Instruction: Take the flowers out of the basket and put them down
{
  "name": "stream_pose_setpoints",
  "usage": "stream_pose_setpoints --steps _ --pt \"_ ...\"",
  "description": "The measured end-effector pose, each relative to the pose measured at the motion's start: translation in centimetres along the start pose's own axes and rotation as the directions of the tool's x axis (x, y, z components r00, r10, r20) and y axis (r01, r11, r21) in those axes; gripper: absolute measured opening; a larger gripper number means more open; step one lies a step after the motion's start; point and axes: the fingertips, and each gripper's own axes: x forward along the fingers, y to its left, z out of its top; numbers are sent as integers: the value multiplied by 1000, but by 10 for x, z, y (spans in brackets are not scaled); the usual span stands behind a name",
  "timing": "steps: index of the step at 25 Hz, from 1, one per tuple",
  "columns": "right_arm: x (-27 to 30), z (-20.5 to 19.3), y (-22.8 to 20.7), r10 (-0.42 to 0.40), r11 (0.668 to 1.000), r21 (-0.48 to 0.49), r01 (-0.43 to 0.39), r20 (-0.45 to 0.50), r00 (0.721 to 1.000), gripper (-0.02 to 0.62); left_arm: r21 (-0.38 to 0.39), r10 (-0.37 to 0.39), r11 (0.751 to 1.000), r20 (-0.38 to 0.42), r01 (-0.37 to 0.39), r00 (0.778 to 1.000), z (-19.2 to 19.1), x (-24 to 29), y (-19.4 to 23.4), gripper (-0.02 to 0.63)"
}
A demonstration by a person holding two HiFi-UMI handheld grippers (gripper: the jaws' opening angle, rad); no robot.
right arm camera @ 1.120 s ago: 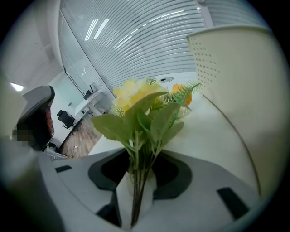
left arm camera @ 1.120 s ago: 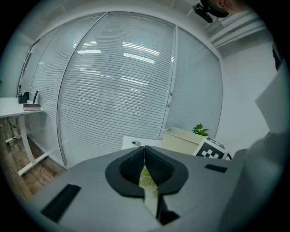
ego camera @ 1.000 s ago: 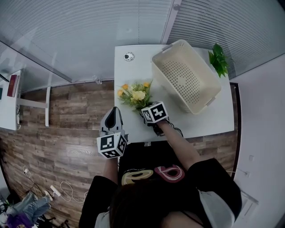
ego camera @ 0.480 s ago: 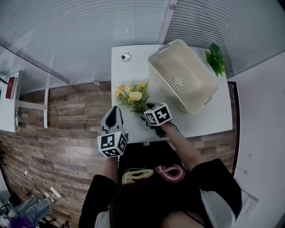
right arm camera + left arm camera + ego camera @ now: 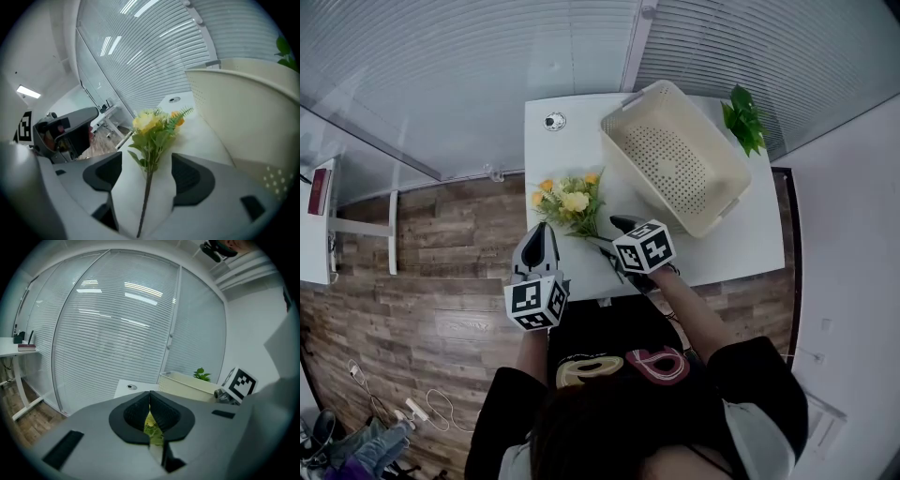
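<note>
The yellow and orange flowers [image 5: 567,200] lie on the white table [image 5: 750,239], left of the empty cream basket [image 5: 675,159]. My right gripper [image 5: 614,236] hovers over the stem end; its jaws have just been opening and now stand wide. In the right gripper view the flowers [image 5: 152,129] rest on the tabletop between the jaws of the right gripper [image 5: 147,169], untouched by either pad, with the basket [image 5: 243,108] at the right. My left gripper [image 5: 537,246] hangs off the table's near left corner, its pads together. In its own view the left gripper [image 5: 150,401] points towards the flowers [image 5: 151,425].
A green potted plant [image 5: 741,117] stands behind the basket at the table's far right corner. A small round fitting [image 5: 553,121] sits at the far left corner. Glass walls with blinds close the back. Wooden floor [image 5: 441,253] lies left of the table.
The right gripper has let go of the stem, risen and drawn back toward the person. The flowers stay lying on the table. The left gripper has hardly moved.
</note>
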Motion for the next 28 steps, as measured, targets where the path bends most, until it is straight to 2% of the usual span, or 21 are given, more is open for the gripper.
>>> stream_pose_setpoints --steps 4,7,10,15,20,23,28 --pt "-24 14 -1 -16 1000 6 16 100 995 316 -12 -14 1000 3 14 1000 -1 1 -10 18" --pt "-43 19 -5 -71 997 -23 76 158 985 316 -7 -31 999 7 31 999 0 1 -18 17" --pt "-61 20 -6 -113 992 -34 123 214 970 316 -3 -42 999 14 42 999 3 0 -23 17" --pt "-95 31 3 -113 992 -6 123 339 934 314 9 -56 998 31 55 998 8 -2 -32 17" --pt "-124 43 5 -155 986 21 164 457 876 309 33 -79 996 66 77 995 21 -4 -44 18" --pt "-142 49 6 -170 980 1 198 517 839 274 36 -89 996 74 86 993 22 -6 -50 17" --pt "-170 50 4 -232 951 -30 308 592 772 221 37 -107 994 77 104 991 23 -12 -60 18"
